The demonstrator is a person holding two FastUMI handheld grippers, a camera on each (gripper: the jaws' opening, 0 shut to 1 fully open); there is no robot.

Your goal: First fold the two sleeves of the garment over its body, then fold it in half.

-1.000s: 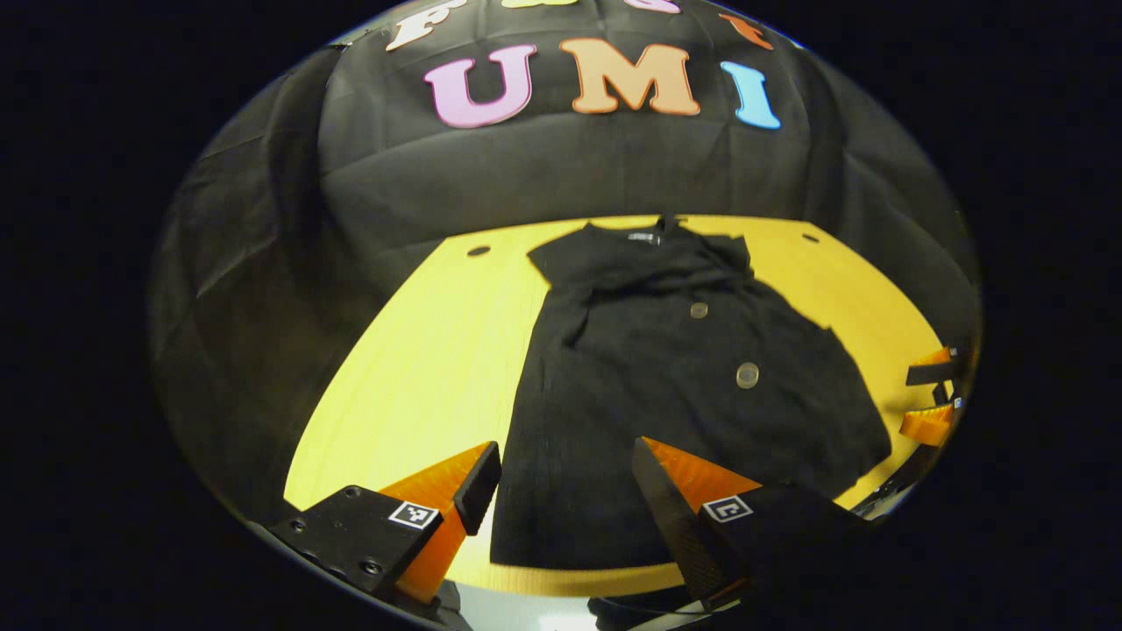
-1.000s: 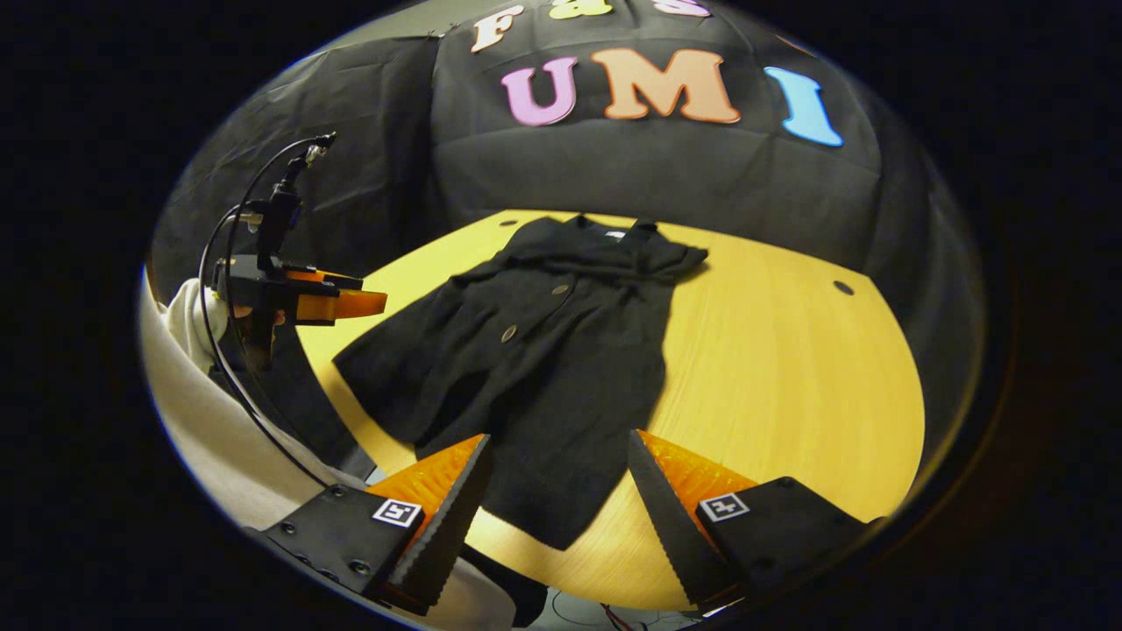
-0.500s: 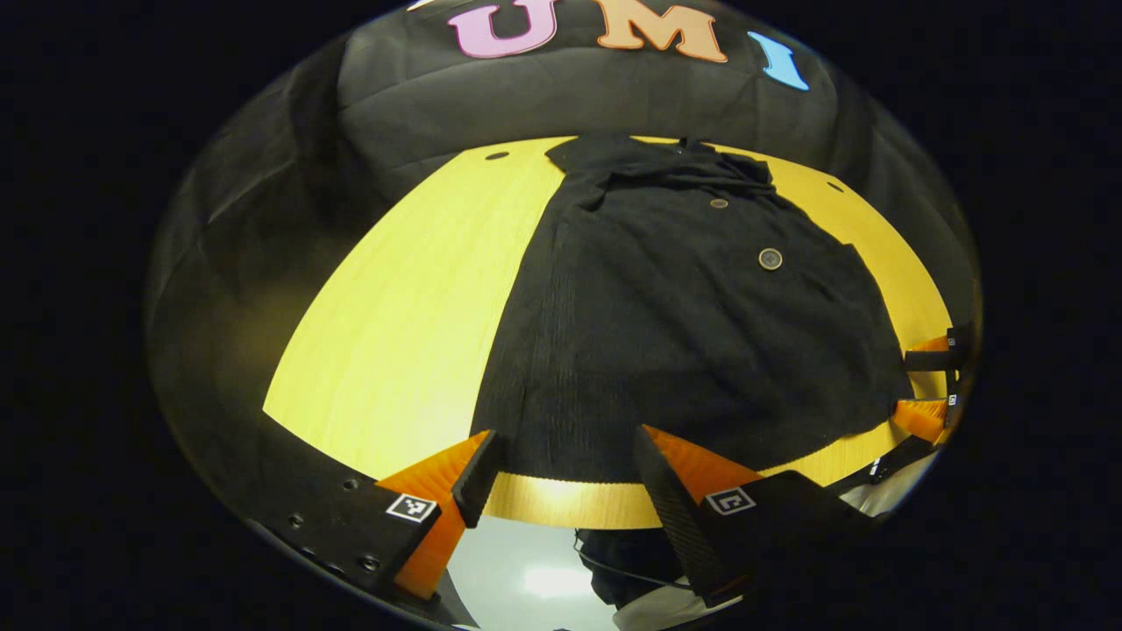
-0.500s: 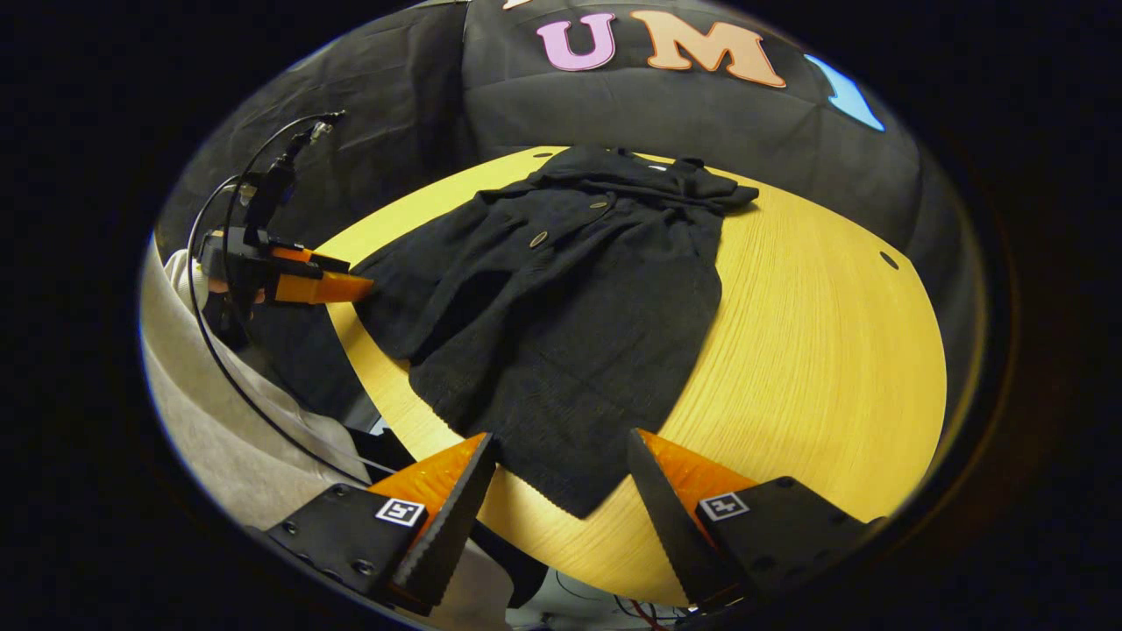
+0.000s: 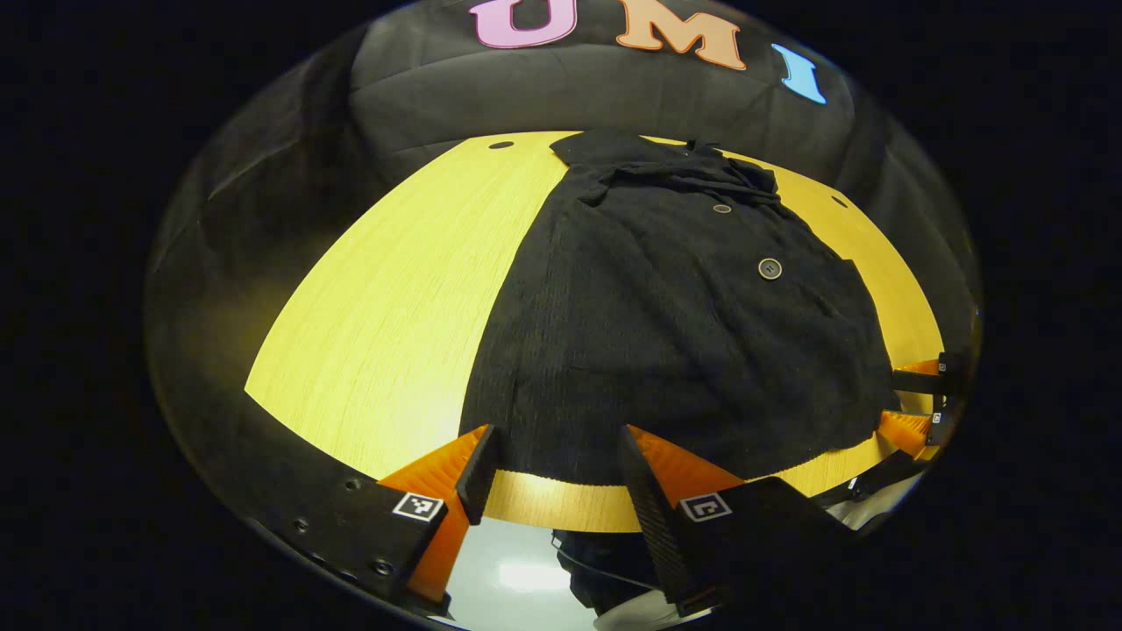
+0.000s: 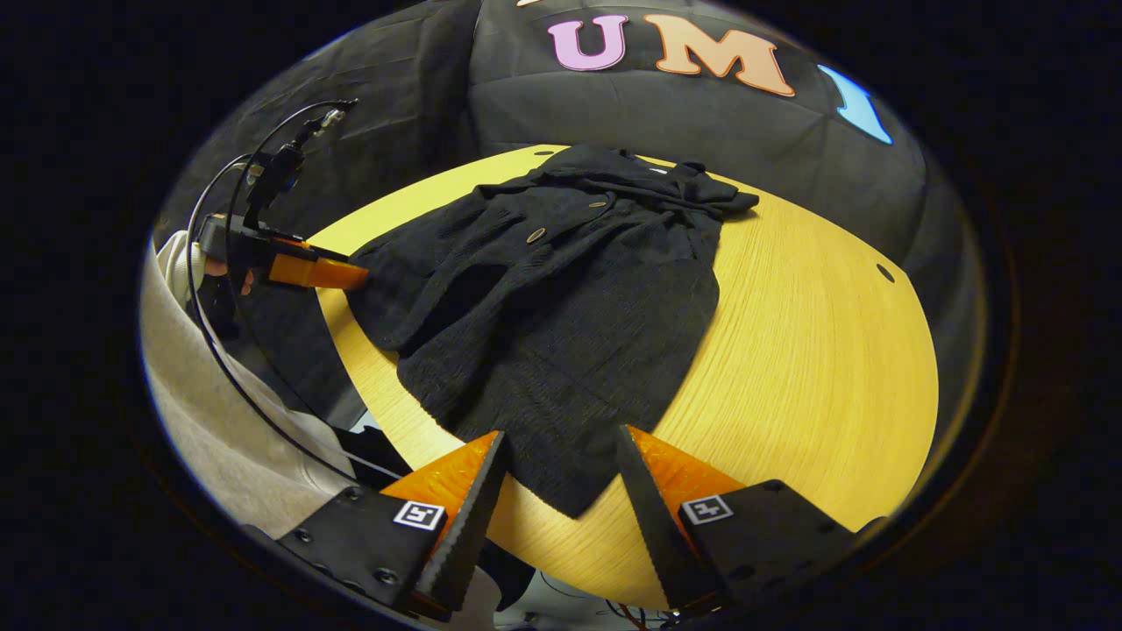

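In the left gripper view, the left gripper (image 5: 554,478) gapes open at the bottom over the hem of a black buttoned cardigan (image 5: 675,324) spread across the centre of the yellow table (image 5: 394,307). In the right gripper view, the right gripper (image 6: 557,495) is likewise open at the bottom edge, astride the cardigan's (image 6: 561,307) near corner.

Sharp, fisheye-bent frames; bright overhead light on the table (image 5: 394,289), dim surroundings.

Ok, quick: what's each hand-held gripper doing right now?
Left hand-held gripper: open, straddling the black knitted garment's hem.
Right hand-held gripper: open, around its hem corner.
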